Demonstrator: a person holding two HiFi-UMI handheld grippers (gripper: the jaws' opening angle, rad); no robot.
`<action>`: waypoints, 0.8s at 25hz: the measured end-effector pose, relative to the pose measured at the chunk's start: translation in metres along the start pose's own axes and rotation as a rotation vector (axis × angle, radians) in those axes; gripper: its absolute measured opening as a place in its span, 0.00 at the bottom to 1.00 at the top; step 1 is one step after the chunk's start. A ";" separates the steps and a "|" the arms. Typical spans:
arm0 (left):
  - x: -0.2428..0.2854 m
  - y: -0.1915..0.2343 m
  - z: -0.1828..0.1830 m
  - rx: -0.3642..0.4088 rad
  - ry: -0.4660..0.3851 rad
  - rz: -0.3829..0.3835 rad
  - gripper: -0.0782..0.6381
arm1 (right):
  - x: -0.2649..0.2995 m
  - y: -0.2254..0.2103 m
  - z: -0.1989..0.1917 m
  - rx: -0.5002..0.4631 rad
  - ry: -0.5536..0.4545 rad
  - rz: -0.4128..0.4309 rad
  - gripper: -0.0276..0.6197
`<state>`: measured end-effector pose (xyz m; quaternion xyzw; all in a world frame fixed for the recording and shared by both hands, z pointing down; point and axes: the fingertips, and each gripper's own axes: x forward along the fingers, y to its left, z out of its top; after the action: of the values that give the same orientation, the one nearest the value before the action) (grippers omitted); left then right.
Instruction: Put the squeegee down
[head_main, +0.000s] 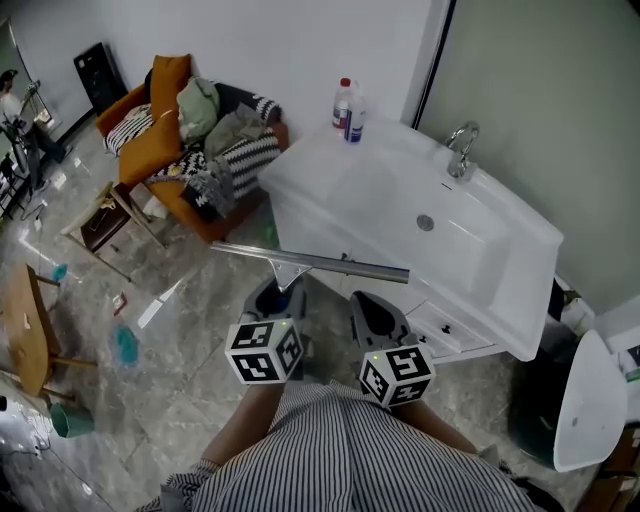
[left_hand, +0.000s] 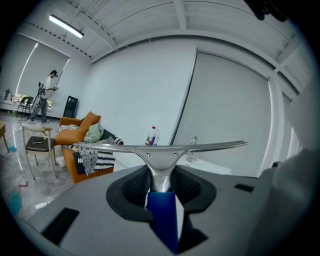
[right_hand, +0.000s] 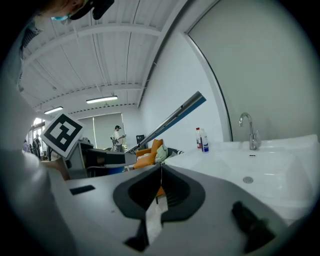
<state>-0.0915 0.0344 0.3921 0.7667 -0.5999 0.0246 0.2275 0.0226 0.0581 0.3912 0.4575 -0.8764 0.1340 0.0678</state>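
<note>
My left gripper is shut on the blue handle of a squeegee. Its long metal blade lies level across the jaws, in the air just in front of the white sink unit. To the right of it my right gripper is shut, with its jaw tips touching and nothing between them. The blade's end shows at the upper left in the right gripper view.
The sink basin has a chrome tap at the back and two bottles on its far corner. An orange sofa heaped with clothes, a chair and a wooden table stand to the left. A person stands far off.
</note>
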 end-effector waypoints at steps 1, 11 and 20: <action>0.008 0.004 0.007 0.005 -0.005 -0.002 0.29 | 0.009 -0.003 0.005 0.005 -0.010 -0.004 0.07; 0.091 0.029 0.051 0.037 0.024 -0.055 0.29 | 0.086 -0.033 0.036 0.023 -0.011 -0.042 0.07; 0.164 0.058 0.088 0.068 0.036 -0.097 0.29 | 0.163 -0.061 0.066 0.026 -0.032 -0.064 0.07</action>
<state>-0.1202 -0.1582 0.3827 0.8014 -0.5569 0.0476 0.2129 -0.0204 -0.1223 0.3779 0.4881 -0.8606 0.1357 0.0523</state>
